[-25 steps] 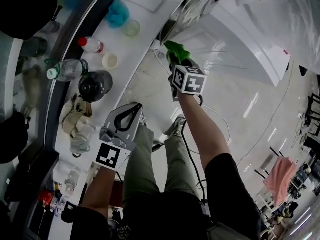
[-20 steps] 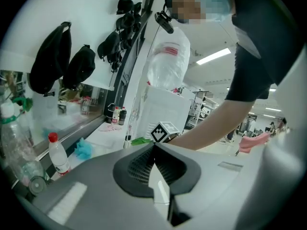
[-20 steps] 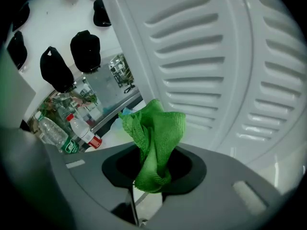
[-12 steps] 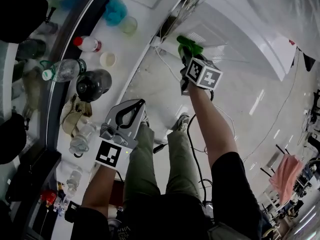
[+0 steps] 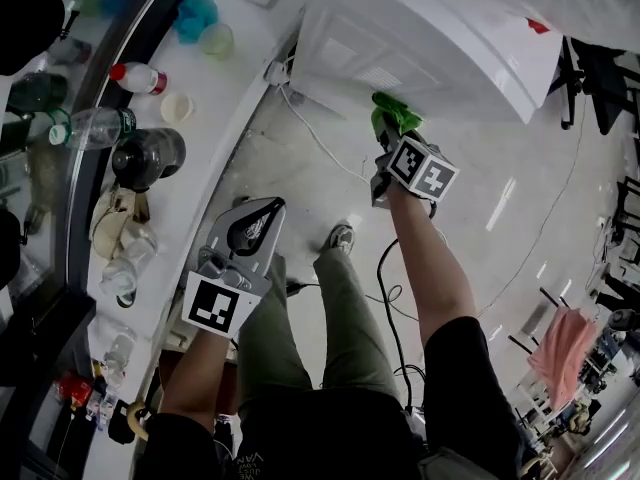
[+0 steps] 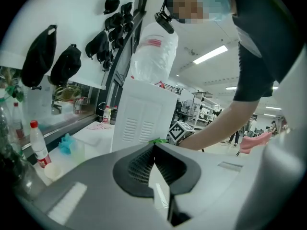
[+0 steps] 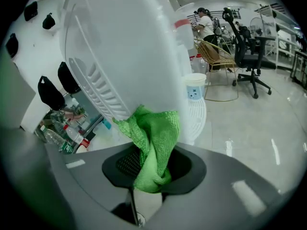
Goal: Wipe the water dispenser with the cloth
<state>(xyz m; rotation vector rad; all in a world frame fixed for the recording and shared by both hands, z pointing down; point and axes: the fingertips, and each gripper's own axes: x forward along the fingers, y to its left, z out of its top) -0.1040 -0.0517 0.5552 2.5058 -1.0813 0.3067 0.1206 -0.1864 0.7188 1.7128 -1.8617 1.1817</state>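
Note:
The white water dispenser (image 5: 430, 38) stands at the top of the head view, its vented panel facing me. My right gripper (image 5: 388, 133) is shut on a bunched green cloth (image 5: 393, 114), which sits against the dispenser's lower edge. In the right gripper view the cloth (image 7: 152, 140) sticks up out of the jaws, right beside the dispenser's ribbed white wall (image 7: 120, 51). My left gripper (image 5: 258, 213) hangs lower left over the floor, shut and holding nothing. From the left gripper view, the dispenser (image 6: 144, 114) carries its bottle (image 6: 154, 51) on top.
A white counter (image 5: 215, 98) along the left holds bottles (image 5: 95, 126), a dark kettle (image 5: 145, 156), cups and a blue tuft (image 5: 195, 13). A cable (image 5: 320, 143) trails over the floor. The person's legs (image 5: 340, 308) stand below. A fan (image 7: 197, 116) and office chair (image 7: 252, 56) lie beyond.
My right gripper and the green cloth have shifted right along the dispenser, and more of its vented white panel shows. The left gripper has barely moved.

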